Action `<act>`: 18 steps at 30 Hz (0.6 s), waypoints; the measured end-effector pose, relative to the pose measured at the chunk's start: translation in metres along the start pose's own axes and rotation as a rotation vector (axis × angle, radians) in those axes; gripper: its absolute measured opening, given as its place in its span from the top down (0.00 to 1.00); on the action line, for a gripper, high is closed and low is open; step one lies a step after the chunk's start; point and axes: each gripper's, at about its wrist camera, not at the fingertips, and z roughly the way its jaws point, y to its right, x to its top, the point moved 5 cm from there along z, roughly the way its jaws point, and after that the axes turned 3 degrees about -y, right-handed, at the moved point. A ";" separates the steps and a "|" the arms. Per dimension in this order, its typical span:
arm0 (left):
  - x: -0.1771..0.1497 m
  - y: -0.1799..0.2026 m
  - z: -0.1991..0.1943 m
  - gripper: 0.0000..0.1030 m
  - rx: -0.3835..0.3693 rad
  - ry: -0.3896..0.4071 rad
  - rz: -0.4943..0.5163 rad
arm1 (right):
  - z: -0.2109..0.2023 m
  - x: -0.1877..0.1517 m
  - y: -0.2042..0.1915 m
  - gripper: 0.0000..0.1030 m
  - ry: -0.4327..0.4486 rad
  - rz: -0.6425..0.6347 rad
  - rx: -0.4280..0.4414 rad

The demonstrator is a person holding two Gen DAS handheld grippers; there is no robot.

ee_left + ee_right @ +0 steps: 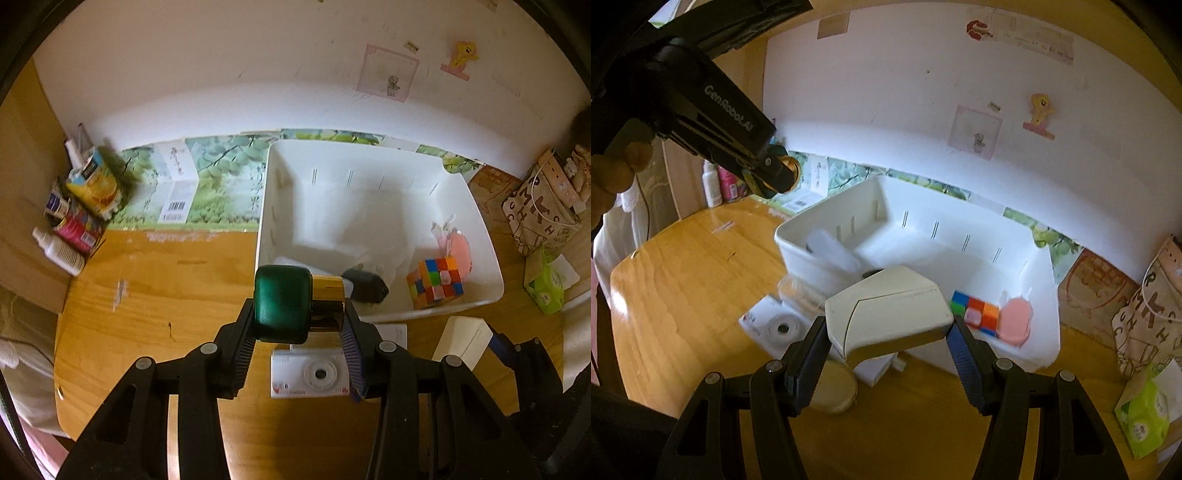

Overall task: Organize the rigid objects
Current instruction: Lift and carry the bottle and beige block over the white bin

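Wooden table (pixel 147 295) filling the lower half of both views. White bin (pixel 491 266) at centre right of the left wrist view, standing on the table against the wall. Inside it, lower right: a multicoloured puzzle cube (pixel 436 282), a pink item (pixel 460 247) just behind, and a dark object (pixel 365 286) near the front wall, too blurred to identify. White camera (pixel 310 373) lying on the table below the bin, at bottom centre. Left gripper (pixel 299 328) clamped on a green and gold container (pixel 295 306), held above the bin's near left corner. Right gripper (pixel 886 332) closed on a cream box (pixel 890 314), centre of the right wrist view, in front of the bin.
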 end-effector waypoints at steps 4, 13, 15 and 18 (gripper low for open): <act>0.015 0.002 0.011 0.55 -0.017 -0.002 0.016 | 0.009 0.010 0.006 0.37 0.004 0.014 -0.033; 0.036 0.011 0.043 0.55 -0.082 0.004 0.014 | 0.038 0.020 0.031 0.37 -0.005 0.050 -0.111; 0.038 0.013 0.051 0.55 -0.102 -0.008 0.002 | 0.044 0.019 0.038 0.37 -0.011 0.063 -0.126; 0.038 0.017 0.060 0.55 -0.128 -0.003 -0.009 | 0.051 0.016 0.047 0.37 -0.015 0.093 -0.133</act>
